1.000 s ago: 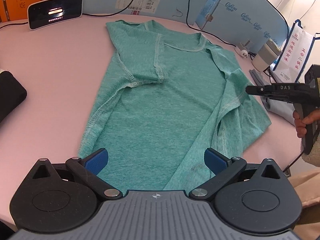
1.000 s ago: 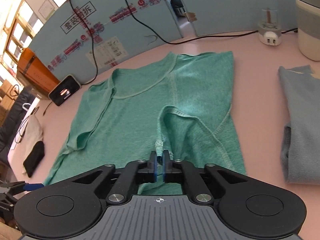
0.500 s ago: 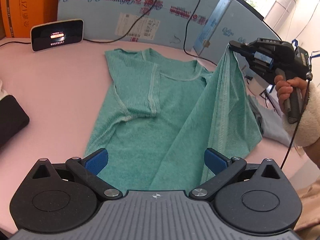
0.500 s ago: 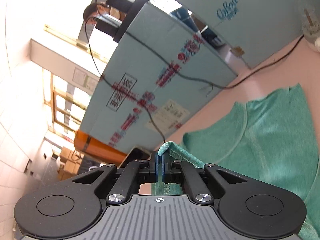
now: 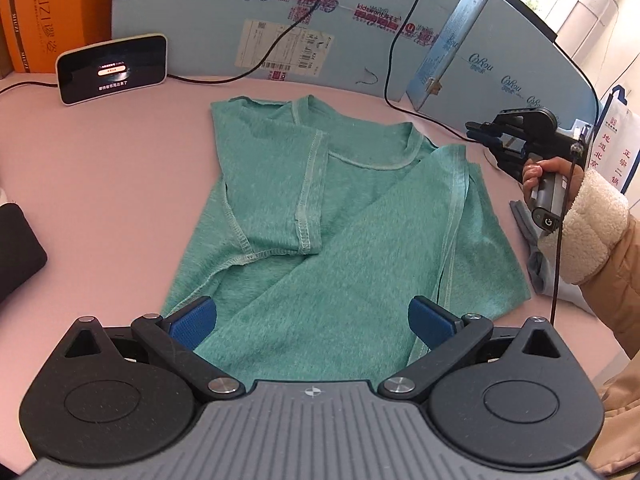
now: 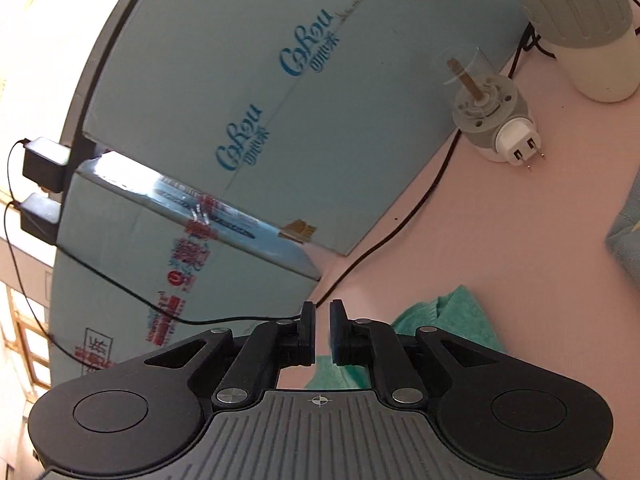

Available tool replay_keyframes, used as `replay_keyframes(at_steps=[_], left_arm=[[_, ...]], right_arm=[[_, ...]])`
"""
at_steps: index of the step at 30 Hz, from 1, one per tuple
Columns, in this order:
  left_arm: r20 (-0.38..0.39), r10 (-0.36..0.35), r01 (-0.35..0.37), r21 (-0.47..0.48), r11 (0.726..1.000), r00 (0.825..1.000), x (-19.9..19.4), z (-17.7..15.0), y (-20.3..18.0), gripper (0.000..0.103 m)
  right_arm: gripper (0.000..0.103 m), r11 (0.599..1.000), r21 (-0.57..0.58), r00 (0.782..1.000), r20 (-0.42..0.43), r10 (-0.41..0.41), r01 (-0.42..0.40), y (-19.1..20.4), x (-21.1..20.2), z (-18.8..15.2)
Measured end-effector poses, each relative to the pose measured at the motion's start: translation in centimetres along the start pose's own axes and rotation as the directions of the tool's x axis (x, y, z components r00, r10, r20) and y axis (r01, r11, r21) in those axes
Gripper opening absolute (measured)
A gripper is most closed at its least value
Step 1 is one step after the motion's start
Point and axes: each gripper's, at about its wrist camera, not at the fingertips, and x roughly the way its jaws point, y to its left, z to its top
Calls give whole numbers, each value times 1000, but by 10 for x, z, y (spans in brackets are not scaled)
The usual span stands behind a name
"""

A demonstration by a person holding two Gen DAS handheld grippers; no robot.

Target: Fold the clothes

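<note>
So since a second ago the right claw (image 6: 322, 330) picked the shirt's right side up off the desk, carried it over toward the collar, and its jaws have just been opening. Now there's a narrow gap between the pads with nothing in it, and the cloth it carried lies below and behind them. In the left wrist view that same claw hangs just past the collar-side corner of the folded flap, held by a hand (image 5: 538, 174) in a cream fleece cuff and tan padded sleeve (image 5: 600, 248).

The teal short-sleeved knit T-shirt (image 5: 340, 248) is spread on the pale pink desk (image 5: 100, 184), collar toward the back. Taking the shirt as the landmark: its left sleeve is folded inward across the chest, and its right side now lies turned over on top of the body as a long diagonal flap, seam showing.

The left claw (image 5: 312, 318) hovers over the shirt's hem with jaws wide apart, blue pads (image 5: 192, 316) on either side of the cloth below, gripping nothing.

Behind the shirt stands a light blue printed cardboard panel (image 5: 240, 20) with black cables (image 5: 280, 36) running down it. Back-left of the shirt sits a white-framed phone-like screen (image 5: 112, 66), lit up, beside an orange box (image 5: 52, 12). To the right of the shirt there's a grey-blue folded cloth (image 6: 628, 236), plus a small grey round plug adapter (image 6: 492, 120) and a white and grey cylinder appliance (image 6: 580, 28) further back.
</note>
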Motion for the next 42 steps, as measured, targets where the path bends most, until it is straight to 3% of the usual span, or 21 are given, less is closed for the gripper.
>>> replay_keyframes(at_steps=[3,8,11,14,18,19,21,26,29,33,36,39,42], left_arm=[[4,15,-15,-8,1000,1000,-1,1,0,103],[-10,28,-29,-36,999,1000,-1,-5,8,103],[-20,22,-23,-28,999,1000,-1,-9,10,103],[-24,-8,8,-5,1000,1000,-5,-14,8,103],[-56,-104,108,82,991,993,-6,-26,-4,103],[-73,-128,136,111,984,989,-4,-30,-10,103],[-107,-175,192,167,967,979,-1,-38,-23,103],[-165,-235,264,186,946,958,9,-53,-40,100],[-185,-261,295,183,938,947,12,-60,-46,100],[-206,-277,313,168,935,938,9,-68,-50,97],[-233,-285,317,113,942,930,8,-73,-46,96],[-248,-281,308,77,948,927,6,-76,-42,96],[-248,-275,297,55,953,929,6,-78,-39,96]], right_arm=[[11,999,-42,999,-25,-29,28,1,6,1],[11,993,-110,993,-112,26,-38,10,-11,-1],[11,978,-177,973,-219,72,-112,22,-29,-12],[11,937,-280,923,-372,94,-208,39,-48,-34],[13,842,-425,805,-593,18,-331,59,-76,-82],[19,817,-461,783,-621,-18,-347,61,-82,-96],[23,795,-493,759,-648,-63,-354,60,-91,-114],[26,840,-461,764,-639,-90,-286,41,-95,-125],[26,834,-467,754,-649,-98,-294,36,-104,-127],[28,817,-497,686,-704,-183,-293,25,-110,-132],[48,880,-386,618,-773,-145,-277,1,-114,-129],[51,937,-259,563,-822,-86,-235,-21,-111,-140],[50,948,-234,551,-830,-80,-215,-27,-104,-157]])
